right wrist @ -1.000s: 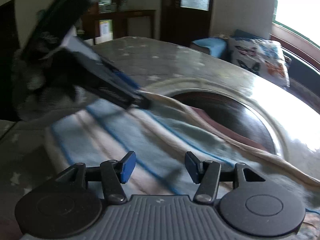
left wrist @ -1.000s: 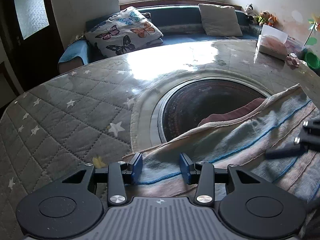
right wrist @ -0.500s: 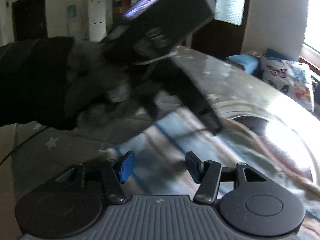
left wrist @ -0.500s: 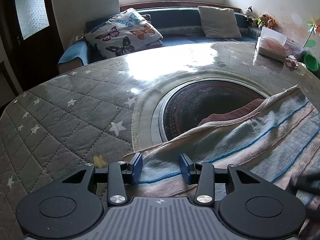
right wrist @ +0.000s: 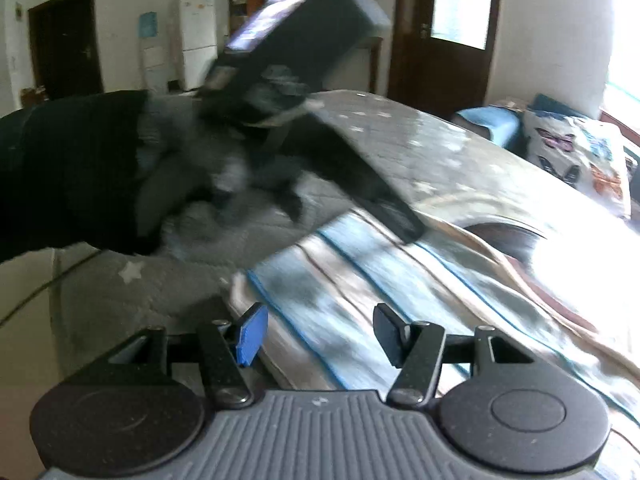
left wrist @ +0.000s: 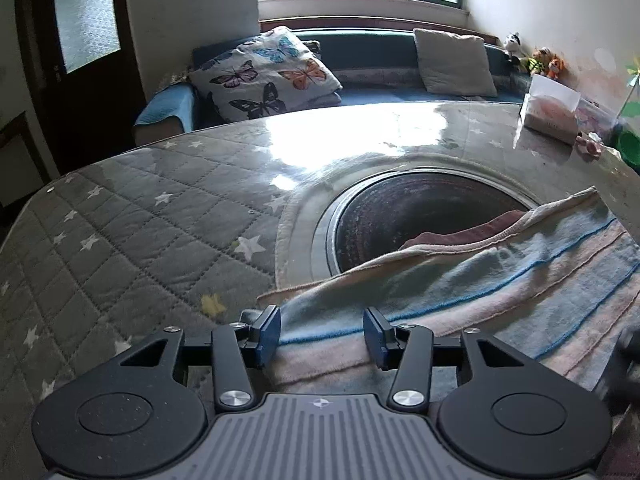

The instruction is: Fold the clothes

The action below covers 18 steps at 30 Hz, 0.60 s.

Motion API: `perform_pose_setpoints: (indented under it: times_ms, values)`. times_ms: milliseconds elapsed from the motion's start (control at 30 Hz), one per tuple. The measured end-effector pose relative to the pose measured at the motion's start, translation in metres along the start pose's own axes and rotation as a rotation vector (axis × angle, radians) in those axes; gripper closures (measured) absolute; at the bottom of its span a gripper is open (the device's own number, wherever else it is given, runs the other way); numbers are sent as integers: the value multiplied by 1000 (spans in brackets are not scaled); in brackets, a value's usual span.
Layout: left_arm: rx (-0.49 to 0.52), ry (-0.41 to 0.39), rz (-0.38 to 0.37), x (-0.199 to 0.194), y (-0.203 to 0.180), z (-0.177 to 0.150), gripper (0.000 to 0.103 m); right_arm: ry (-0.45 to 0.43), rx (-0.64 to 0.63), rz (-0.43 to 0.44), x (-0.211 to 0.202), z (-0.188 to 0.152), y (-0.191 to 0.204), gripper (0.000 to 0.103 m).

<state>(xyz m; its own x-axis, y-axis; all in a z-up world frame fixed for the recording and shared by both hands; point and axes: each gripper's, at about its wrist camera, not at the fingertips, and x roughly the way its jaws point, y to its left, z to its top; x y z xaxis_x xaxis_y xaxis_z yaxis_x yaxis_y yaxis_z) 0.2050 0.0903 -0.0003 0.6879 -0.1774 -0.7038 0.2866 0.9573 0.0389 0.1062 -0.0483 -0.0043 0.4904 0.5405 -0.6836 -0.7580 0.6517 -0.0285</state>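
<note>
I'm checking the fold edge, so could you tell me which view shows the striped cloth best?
The left wrist view: the striped cloth lies sharp, its far hem visible. The right wrist view shows it motion-blurred, partly behind the left gripper.

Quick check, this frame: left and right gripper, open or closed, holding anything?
Left gripper: open, holding nothing, over the near edge of the striped garment.
Right gripper: open, holding nothing, over the same garment.

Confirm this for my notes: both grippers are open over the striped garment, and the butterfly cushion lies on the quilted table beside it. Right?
Not quite. The butterfly cushion lies on the sofa behind the quilted table, as the left wrist view shows. The rest holds: left gripper and right gripper are open over the striped garment.
</note>
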Motion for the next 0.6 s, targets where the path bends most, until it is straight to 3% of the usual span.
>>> perform_pose_setpoints:
  times_ms: [367, 600]
  values:
    - [-100, -42, 84, -45, -4, -39, 49, 11, 173, -197, -64, -51, -60, 43]
    - [-172, -31, 88, -69, -9, -71, 49, 26, 353, -317, -104, -109, -93, 43]
